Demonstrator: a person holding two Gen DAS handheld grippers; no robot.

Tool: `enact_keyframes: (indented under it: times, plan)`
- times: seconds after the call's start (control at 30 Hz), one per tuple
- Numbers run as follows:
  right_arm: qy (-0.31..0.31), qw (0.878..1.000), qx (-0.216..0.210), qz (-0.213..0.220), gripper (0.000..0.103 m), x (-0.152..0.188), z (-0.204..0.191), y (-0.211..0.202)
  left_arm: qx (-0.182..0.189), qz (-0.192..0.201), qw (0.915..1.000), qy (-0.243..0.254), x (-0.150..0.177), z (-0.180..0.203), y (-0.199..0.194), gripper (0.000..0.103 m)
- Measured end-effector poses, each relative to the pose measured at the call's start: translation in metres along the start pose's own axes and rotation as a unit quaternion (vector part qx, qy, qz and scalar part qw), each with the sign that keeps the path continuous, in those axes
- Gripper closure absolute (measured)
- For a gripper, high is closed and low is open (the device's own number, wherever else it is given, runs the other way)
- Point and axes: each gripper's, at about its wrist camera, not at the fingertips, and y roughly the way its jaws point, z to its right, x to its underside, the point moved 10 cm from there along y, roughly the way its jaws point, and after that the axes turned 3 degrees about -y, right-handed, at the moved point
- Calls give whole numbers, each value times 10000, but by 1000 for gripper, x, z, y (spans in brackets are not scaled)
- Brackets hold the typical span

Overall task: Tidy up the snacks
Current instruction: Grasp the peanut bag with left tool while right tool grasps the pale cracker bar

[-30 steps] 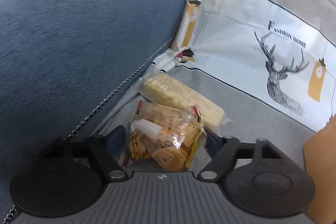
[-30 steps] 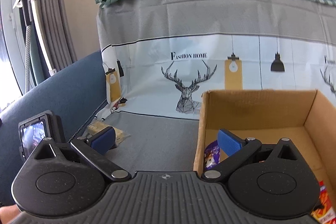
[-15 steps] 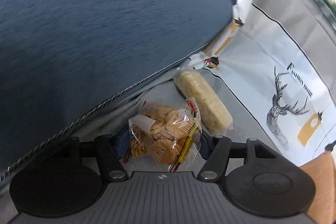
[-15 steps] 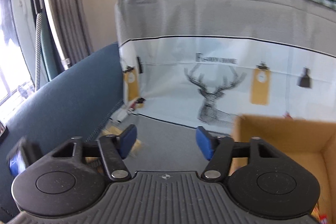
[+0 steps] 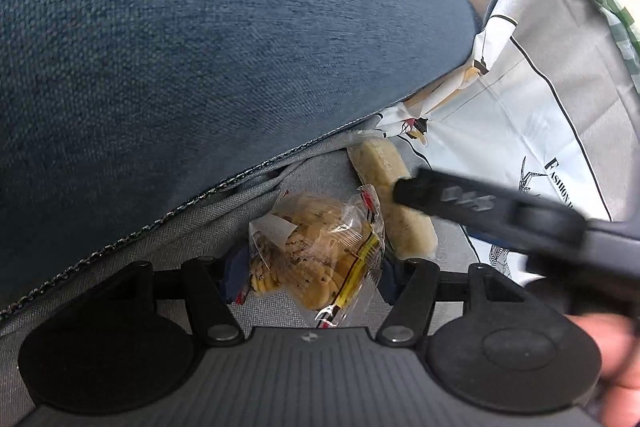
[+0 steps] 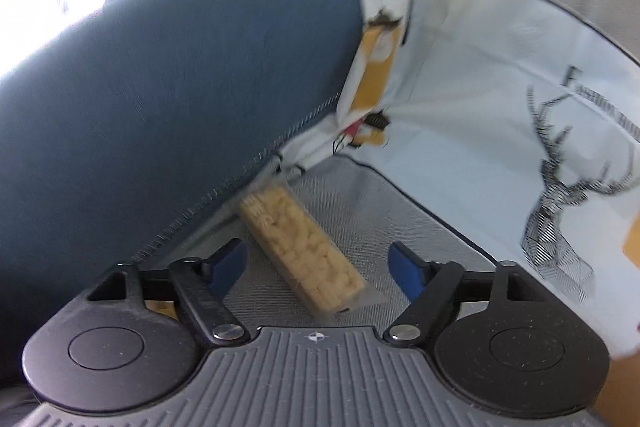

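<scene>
My left gripper (image 5: 310, 273) is shut on a clear bag of small cookies (image 5: 316, 247), held just above the grey seat cover. Behind it lies a long pale rice-cracker bar (image 5: 408, 227) in clear wrap, against the blue sofa arm. My right gripper (image 6: 320, 267) is open, its blue pads on either side of the near end of that bar (image 6: 304, 251). One right finger (image 5: 460, 203) crosses over the bar in the left wrist view.
The blue sofa arm (image 5: 200, 47) rises on the left, also in the right wrist view (image 6: 160, 107). A white deer-print cover (image 6: 520, 107) drapes the backrest. A brown cardboard edge (image 6: 616, 399) shows at lower right.
My right gripper swung left from the cardboard box and came down over the cracker bar. My left gripper closed on the cookie bag and tilted with it.
</scene>
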Motion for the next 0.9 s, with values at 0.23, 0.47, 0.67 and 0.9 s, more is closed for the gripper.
enact_keyframes:
  times: [0.23,0.47,0.67,0.9]
  plan:
    - [-232,9981,-172,-548,35,11,-2,40,6,-91,9999,-64,-2,-3,-1,36]
    - [130,9993,-199,-273,65,12,8,15,15,-107,9999,-62,-4,-5,-4,36]
    - [754,9966,153,-279,65,33,32,-32,19,-127,9999,39,-3,-2,-6,37]
    - [1215,9904,582,-325,65,80,20,-79,67,-159,9995,279,-1,2,-16,37]
